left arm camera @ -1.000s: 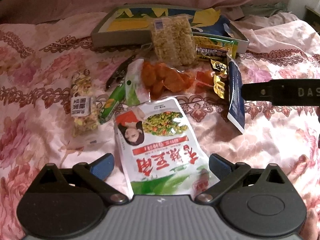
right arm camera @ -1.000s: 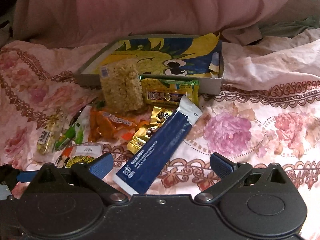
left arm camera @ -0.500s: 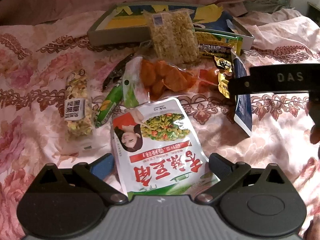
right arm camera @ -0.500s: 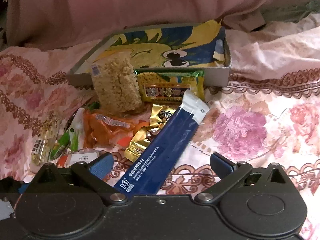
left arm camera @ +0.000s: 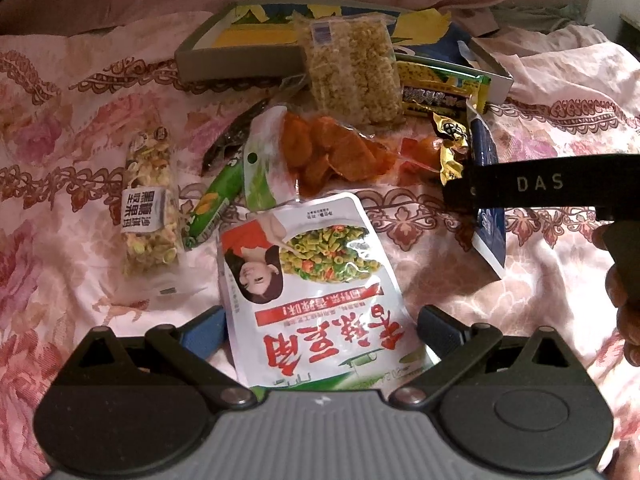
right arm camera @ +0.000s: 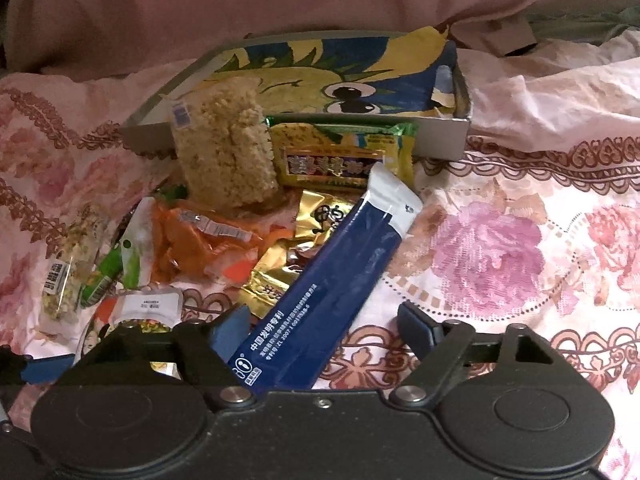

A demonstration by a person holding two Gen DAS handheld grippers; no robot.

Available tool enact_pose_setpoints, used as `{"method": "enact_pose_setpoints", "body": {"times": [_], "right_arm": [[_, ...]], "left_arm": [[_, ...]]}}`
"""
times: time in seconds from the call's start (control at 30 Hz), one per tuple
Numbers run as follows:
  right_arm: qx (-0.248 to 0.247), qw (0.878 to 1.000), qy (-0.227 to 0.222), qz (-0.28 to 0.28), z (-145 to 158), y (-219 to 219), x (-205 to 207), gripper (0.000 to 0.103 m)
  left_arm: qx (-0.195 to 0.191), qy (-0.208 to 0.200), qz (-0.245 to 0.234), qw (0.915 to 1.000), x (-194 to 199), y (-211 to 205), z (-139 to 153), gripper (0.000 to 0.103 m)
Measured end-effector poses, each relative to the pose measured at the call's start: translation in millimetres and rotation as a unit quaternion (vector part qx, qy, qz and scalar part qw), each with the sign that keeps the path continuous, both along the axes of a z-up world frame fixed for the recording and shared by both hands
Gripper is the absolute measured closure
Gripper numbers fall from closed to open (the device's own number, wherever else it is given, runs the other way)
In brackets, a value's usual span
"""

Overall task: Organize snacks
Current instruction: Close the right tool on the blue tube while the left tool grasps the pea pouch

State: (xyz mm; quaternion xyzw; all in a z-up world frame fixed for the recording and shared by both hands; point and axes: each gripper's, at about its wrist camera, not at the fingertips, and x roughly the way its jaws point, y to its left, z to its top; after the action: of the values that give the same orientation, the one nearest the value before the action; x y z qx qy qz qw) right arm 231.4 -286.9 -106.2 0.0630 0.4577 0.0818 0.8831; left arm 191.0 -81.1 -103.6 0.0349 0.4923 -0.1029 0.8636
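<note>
Closing in since a second ago, right gripper [right arm camera: 320, 330] jaws narrow around the blue packet [right arm camera: 320, 280]; left gripper [left arm camera: 320, 330] jaws stand apart astride the pea bag [left arm camera: 316, 300] on the bed [right arm camera: 520, 248].

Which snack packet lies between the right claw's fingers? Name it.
The long dark blue packet with a white end. It runs up between the closing right claw, while the other snacks lie farther off to its left.
</note>
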Motion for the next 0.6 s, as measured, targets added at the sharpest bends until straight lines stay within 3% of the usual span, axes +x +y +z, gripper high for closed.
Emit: {"method": "enact_pose_setpoints", "body": {"times": [0.3, 0.5, 0.6], "right_arm": [[-0.001, 1.0, 0.027, -0.01, 3, -7, -5, 0.052], [0.006, 0.998, 0.066, -0.015, 5, -16, -15, 0.057], [0.015, 0.997, 0.079, -0.007, 5, -19, -21, 0.054]], "left_arm": [[-0.011, 0.003, 0.003, 0.9999, -1, 4, 0, 0.003], [-0.019, 0.0, 0.009, 0.9998, -3, 7, 3, 0.009], [-0.026, -0.001, 0.015, 0.9996, -4, 10, 4, 0.012]]}}
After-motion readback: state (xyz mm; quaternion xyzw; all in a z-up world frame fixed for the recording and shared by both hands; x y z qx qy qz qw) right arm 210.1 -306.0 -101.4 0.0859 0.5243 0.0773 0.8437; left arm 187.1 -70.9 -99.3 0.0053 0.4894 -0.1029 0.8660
